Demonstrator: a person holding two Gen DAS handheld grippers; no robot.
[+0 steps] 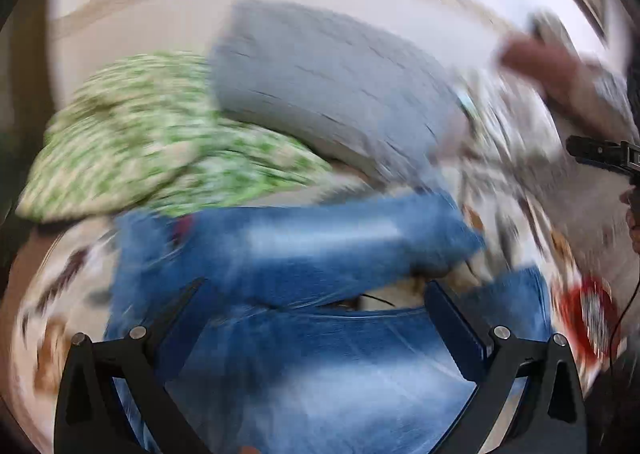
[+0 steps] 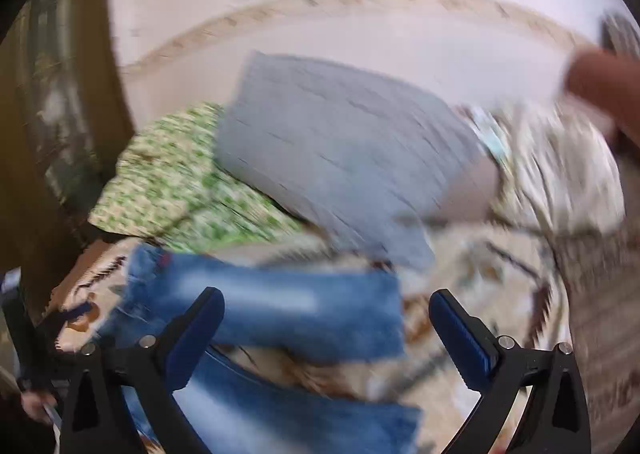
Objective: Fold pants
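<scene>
Both views are smearing with motion blur; fine detail is not readable.

Blue jeans [image 1: 304,250] are lying on a patterned bedspread [image 2: 480,274], directly ahead of both grippers. In the right wrist view one leg is running crosswise, with a second denim band lying nearer the camera and a strip of bedspread showing between them; whether this is a fold or two separate legs I cannot tell.

Left gripper [image 1: 316,314]: jaws are standing apart, hovering over denim, gripping nothing. Right gripper [image 2: 326,318]: jaws likewise standing wide apart, empty, with the leg's end just beyond the fingertips.

Behind the jeans, a grey pillow [image 1: 328,94] is leaning on a green floral pillow [image 1: 132,134].

Handling judgement: denim is looking soft but fairly heavy and thick, so it should be draping rather than holding shape, and not slipping easily from the pads. Best holds are likely doubled edges, meaning hem or waistband, one gripper at each corner, so the cloth is lifting evenly without bunching.
</scene>
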